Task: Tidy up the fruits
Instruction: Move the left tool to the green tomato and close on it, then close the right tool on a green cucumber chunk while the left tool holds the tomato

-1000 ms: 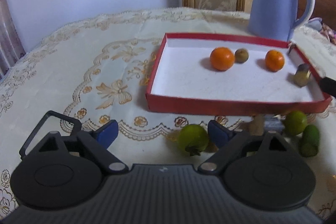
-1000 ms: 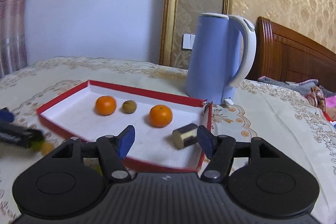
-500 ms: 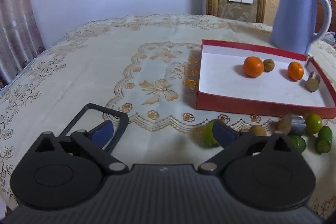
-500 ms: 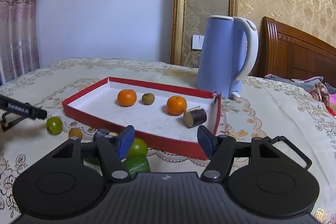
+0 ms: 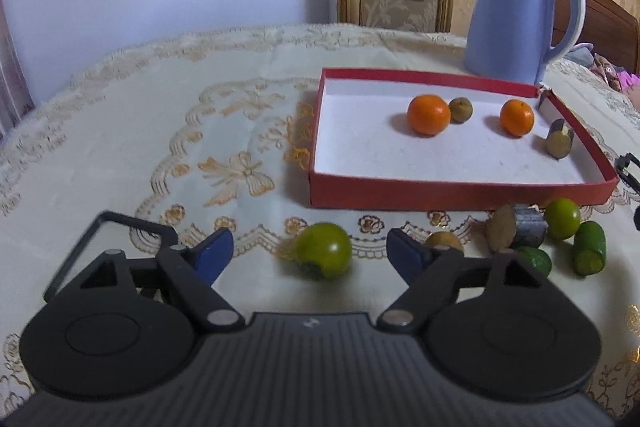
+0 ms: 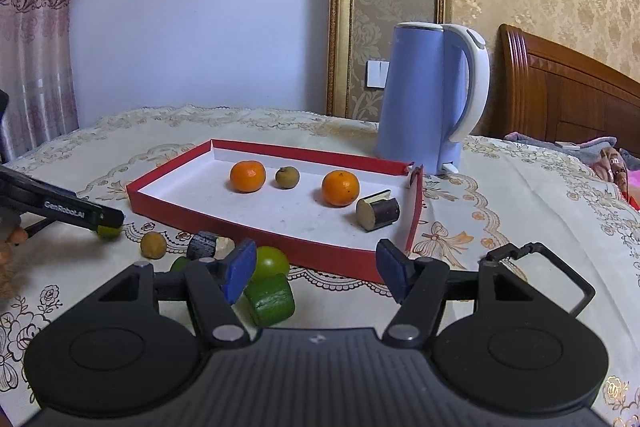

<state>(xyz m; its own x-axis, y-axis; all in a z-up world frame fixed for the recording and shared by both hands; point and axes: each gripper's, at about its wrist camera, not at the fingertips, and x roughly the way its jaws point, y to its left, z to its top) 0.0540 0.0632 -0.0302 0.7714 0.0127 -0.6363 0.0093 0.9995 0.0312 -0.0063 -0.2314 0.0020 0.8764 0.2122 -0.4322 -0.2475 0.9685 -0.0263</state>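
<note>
Green fruit point(image 5: 323, 255) between closing left gripper point(image 5: 310, 255) jaws, untouched, stem end toward camera.

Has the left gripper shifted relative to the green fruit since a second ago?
Yes. The left gripper has shifted right; the green fruit now sits between its closing, not-yet-touching jaws.

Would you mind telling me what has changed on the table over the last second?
The left gripper swung so the green fruit now lies between its open fingers; its jaws have just been closing, not yet pressing it. The right gripper pulled back from the red tray, still open and empty. The two oranges, the small brown fruit and the kettle stayed put.
</note>
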